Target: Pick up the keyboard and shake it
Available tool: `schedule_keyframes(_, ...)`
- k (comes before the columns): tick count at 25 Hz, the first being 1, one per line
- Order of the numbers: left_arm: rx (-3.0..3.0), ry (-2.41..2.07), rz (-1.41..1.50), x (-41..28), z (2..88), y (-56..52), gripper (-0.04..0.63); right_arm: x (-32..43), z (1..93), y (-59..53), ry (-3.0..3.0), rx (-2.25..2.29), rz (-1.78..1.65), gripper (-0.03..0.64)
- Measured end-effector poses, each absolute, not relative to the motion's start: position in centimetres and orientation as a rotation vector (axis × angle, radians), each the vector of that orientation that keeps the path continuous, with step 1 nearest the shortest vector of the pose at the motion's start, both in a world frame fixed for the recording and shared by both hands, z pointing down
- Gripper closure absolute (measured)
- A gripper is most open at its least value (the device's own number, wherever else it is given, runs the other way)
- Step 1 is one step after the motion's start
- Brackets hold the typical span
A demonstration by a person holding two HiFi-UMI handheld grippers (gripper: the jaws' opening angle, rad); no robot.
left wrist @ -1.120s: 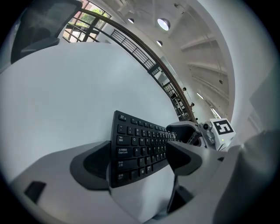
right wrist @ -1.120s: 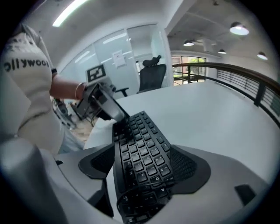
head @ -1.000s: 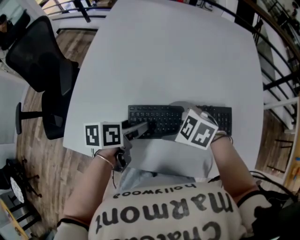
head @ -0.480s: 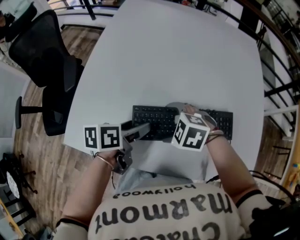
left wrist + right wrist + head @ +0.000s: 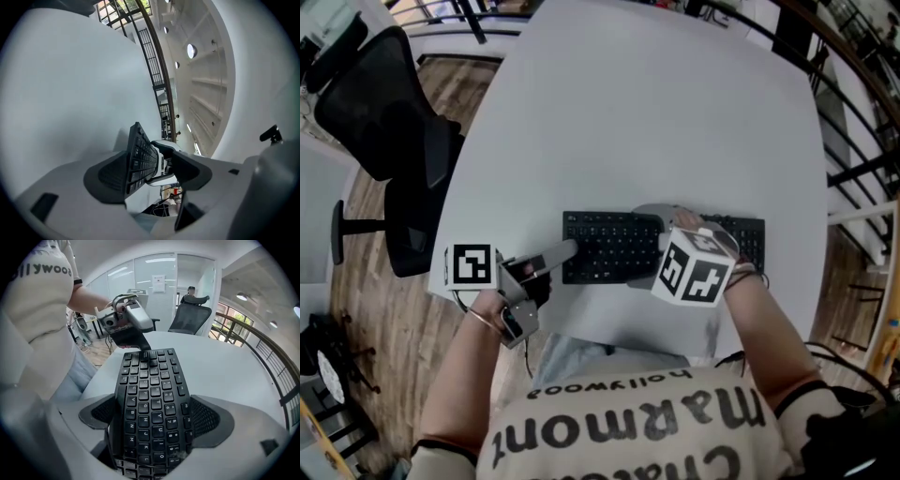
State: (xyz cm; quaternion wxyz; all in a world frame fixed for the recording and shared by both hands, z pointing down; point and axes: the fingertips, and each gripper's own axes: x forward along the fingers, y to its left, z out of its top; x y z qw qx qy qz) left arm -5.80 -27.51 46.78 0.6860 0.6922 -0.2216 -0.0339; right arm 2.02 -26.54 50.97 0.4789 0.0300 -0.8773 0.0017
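Located the black keyboard point(image 5: 609, 246) lying flat on the white table point(image 5: 656, 122), close to the edge nearest the person, long axis running left to right.

Found its left end between the jaws of the left gripper point(image 5: 567, 251), and caught those jaws closing. Found the right gripper point(image 5: 649, 246) reaching in from the right end with jaws spread to their widest, one along each long edge, as far as mid-length.

Confirmed in the left gripper view point(image 5: 150, 171) what the head view hid: keyboard point(image 5: 140, 159) edge-on, back close against one pad, a clear gap between the keys and the other pad. Made out only part of a white and black object past the far end.

Confirmed in the right gripper view point(image 5: 152, 420) the key face point(image 5: 152, 404) upward, filling the space between both pads. Could not tell whether the pads touched the edges. Saw there alone the left gripper point(image 5: 140, 345) head-on at the far end, held in a hand point(image 5: 123, 308).

Noted from the head view only the marker cubes point(image 5: 471, 265) point(image 5: 694, 269) and a black office chair point(image 5: 384, 112) beside the table.
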Motion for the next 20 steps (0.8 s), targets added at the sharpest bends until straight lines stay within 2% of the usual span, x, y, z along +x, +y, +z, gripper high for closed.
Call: schedule_keyframes(20, 1.540, -0.293, -0.261, -6.9, 43.9, -27.0, 0.313, 1.5, 48.4, -24.5, -2.154, 0.081, -0.072, 0.152)
